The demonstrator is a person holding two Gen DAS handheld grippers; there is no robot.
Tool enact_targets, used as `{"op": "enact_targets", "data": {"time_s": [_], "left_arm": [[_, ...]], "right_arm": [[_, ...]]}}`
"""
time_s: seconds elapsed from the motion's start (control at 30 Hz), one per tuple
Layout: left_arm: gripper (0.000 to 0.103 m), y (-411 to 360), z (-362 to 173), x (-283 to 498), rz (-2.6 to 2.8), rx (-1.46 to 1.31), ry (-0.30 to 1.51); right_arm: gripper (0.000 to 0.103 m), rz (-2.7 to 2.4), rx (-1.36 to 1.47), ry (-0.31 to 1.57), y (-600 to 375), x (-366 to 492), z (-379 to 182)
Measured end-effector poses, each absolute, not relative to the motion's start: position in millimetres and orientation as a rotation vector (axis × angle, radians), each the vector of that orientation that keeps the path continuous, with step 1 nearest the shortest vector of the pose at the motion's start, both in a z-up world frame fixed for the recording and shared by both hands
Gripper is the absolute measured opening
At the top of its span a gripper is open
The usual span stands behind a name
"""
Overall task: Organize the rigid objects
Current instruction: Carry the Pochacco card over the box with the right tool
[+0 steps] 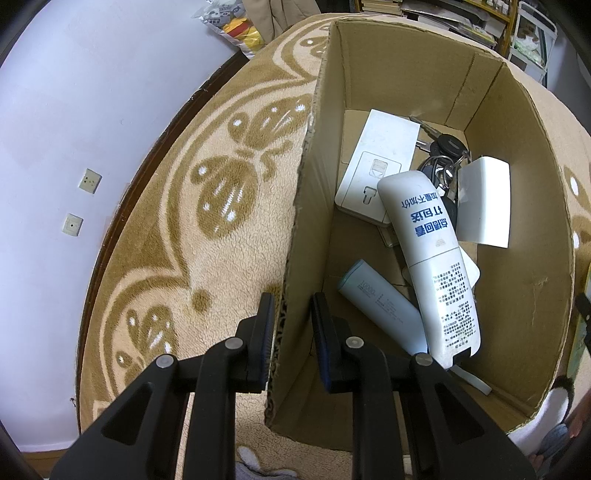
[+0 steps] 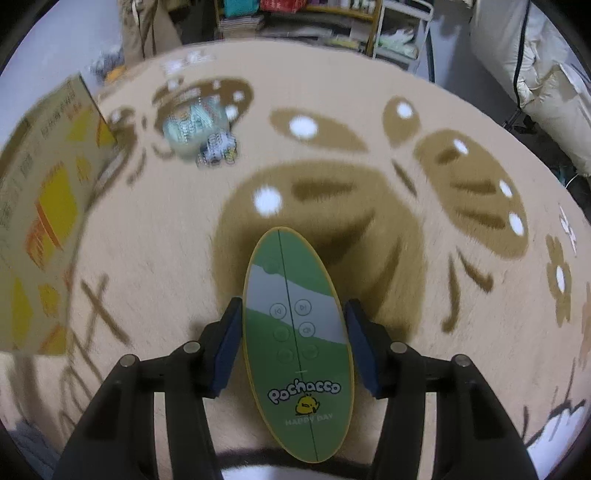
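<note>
1. The left gripper (image 1: 293, 325) is straddling the near wall of the cardboard box (image 1: 517, 258), its fingers close on either side of the wall; a firm pinch cannot be confirmed.
2. The right gripper (image 2: 293, 339) is holding its fingers clamped on the green oval gadget (image 2: 295, 332), outside the box and above the patterned blanket (image 2: 369, 110).
3. Inside the box, a white remote (image 1: 432, 258), a power bank (image 1: 380, 306), a socket plate (image 1: 373, 170) and keys (image 1: 443, 162) are already crowding the floor.
4. The gadget's slick, curved edges are risking a slip; a loosely held box may slide when it lands.

A beige patterned carpet (image 1: 207, 258) meets a pale wall (image 1: 74, 110); cluttered shelves (image 2: 332, 18) behind.
</note>
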State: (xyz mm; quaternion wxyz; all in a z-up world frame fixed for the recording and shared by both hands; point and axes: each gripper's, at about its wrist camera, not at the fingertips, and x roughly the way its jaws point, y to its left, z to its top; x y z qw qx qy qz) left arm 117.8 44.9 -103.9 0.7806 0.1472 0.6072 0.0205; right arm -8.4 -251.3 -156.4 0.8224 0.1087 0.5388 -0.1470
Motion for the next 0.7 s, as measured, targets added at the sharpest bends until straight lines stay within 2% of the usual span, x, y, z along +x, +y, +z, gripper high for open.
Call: {"op": "enact_targets", "data": {"time_s": [0.7], "left_arm": [[0.020,47.6,-105.9,120.8,0.046,0.305,1.317]], "right_arm": [[0.059,-0.179,0.177,0.974,-204.4,43.1,-94.7]]}}
